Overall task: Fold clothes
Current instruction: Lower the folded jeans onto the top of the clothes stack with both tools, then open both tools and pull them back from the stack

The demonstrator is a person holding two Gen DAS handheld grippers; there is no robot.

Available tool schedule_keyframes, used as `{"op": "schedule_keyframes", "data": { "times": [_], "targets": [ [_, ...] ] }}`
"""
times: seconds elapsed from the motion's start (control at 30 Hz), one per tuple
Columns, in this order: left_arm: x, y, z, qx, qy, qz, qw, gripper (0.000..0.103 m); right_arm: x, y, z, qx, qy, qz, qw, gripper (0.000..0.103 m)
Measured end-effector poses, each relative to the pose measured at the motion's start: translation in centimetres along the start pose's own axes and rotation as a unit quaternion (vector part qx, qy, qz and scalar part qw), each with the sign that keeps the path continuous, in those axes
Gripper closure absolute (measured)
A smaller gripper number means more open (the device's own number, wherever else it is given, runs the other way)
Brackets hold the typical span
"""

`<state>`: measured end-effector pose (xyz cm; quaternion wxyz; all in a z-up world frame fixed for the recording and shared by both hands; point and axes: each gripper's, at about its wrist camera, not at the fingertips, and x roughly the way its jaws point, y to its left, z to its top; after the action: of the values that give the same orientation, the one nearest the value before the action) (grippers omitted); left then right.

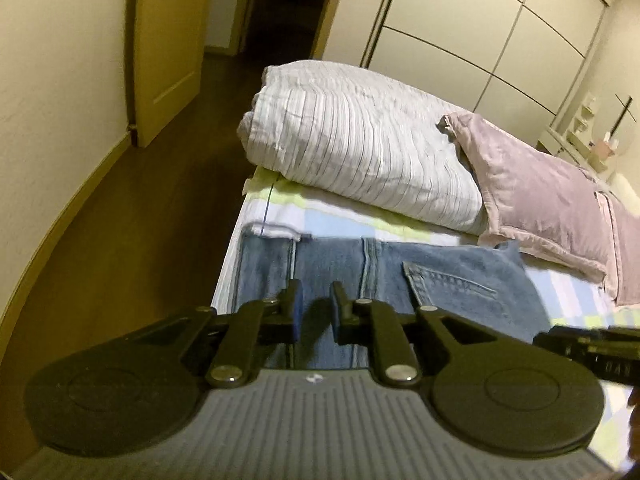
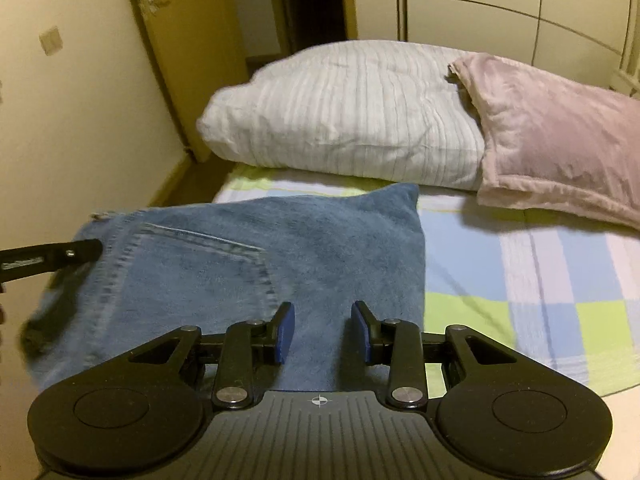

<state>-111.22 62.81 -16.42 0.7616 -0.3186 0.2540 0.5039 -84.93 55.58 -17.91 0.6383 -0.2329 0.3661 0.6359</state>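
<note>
jeans (image 2: 248, 264) lie on the bed (image 2: 560, 280) at its near left part, denim in a compact rectangle with a back pocket (image 2: 208, 264) face up; in the left wrist view a leg panel and seam run toward the left bed edge. the shape fits either a pair already folded over or one spread for more folding; cannot tell which. left gripper (image 1: 316, 312) hovers low over the denim, jaws apart by a small gap, nothing between them. right gripper (image 2: 322, 332) sits over the near right part of the denim, jaws wide apart, empty. each gripper's tip shows at the edge of the other's view, so the two are close together. risks, as judged: the jeans reach the bed's left edge, and a pull that way could drag them off onto the floor (image 1: 140, 208); thick denim may slip from a shallow pinch or spring back open; a pinch taken too deep could catch the checked sheet (image 2: 500, 272) along with the denim; the two grippers could knock each other. around: a striped white duvet (image 2: 340, 120) rolled at the far side, a pink pillow (image 2: 560, 132) far right, both just beyond the jeans and limiting room to spread them farther; a door (image 1: 168, 60) and wardrobe (image 1: 480, 20) stand behind.
</note>
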Motion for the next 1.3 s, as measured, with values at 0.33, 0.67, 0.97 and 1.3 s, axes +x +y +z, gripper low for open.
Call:
{"op": "schedule_keyframes", "data": {
  "times": [0.33,0.67,0.97,1.3],
  "targets": [
    [-6.2,-3.8,-2.6,-0.021,0.049,0.080,0.9954,0.063,-3.8,1.4,-2.1,-0.008,0.038,0.022,0.999,0.068],
    [-10.8,-8.4,-4.7,0.016,0.055,0.140,0.9885,0.050,-7.7,2.4,-3.6,-0.016,0.066,0.031,0.997,0.035],
    [-16.8,-12.3,-7.7,0.042,0.026,0.180,0.9823,0.047,-13.6,2.7,-6.9,-0.056,0.049,0.012,0.997,0.035],
    [-24.8,-16.4,-12.5,0.028,-0.021,0.209,0.9773,0.039,-21.6,2.5,-11.6,-0.091,0.005,0.019,0.996,0.035]
  ]
}}
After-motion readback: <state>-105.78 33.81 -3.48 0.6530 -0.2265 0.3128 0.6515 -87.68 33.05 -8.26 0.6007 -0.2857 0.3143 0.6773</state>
